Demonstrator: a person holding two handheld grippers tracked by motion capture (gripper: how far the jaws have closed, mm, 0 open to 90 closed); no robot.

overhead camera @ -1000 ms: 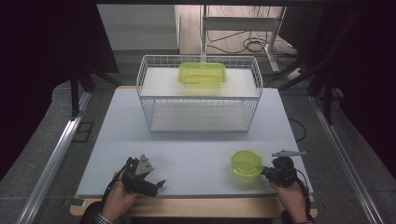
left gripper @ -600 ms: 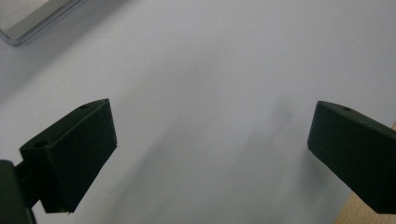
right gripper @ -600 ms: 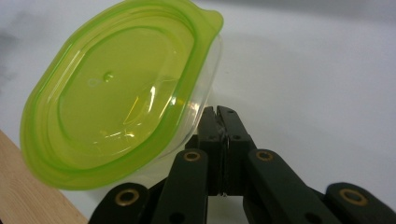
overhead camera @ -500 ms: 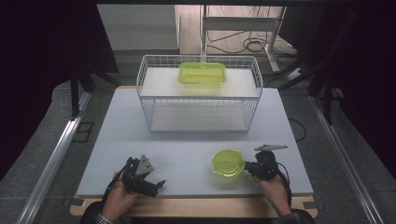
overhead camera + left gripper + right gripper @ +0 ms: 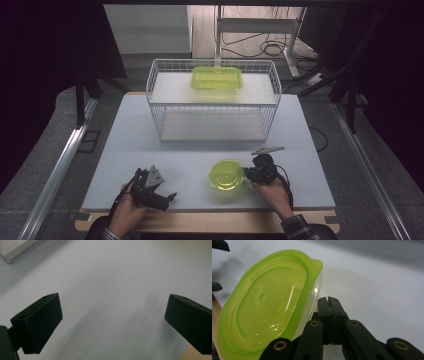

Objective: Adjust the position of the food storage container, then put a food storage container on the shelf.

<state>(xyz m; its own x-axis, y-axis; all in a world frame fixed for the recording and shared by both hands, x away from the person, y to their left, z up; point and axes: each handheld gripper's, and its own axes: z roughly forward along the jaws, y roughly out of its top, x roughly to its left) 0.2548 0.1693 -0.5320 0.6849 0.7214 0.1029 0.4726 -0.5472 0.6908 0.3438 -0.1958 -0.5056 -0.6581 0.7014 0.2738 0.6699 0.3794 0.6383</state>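
A small oval clear container with a lime-green lid [image 5: 226,174] [image 5: 265,305] rests on the white table near its front edge. My right gripper [image 5: 246,173] [image 5: 328,300] is at the container's right side, jaws pressed together and touching its clear wall, with nothing seen between them. My left gripper [image 5: 170,197] [image 5: 112,315] is at the front left, held low over bare table with its jaws wide apart and nothing between them.
A white wire basket [image 5: 150,80] stands at the back middle of the table [image 5: 310,150], and a rectangular lime-green lidded container [image 5: 216,78] lies on its upper white shelf. The table's wooden front edge [image 5: 210,222] runs just behind both hands.
My right gripper has moved left along the front of the table, and the oval container has slid left ahead of it. The left gripper has stayed put.
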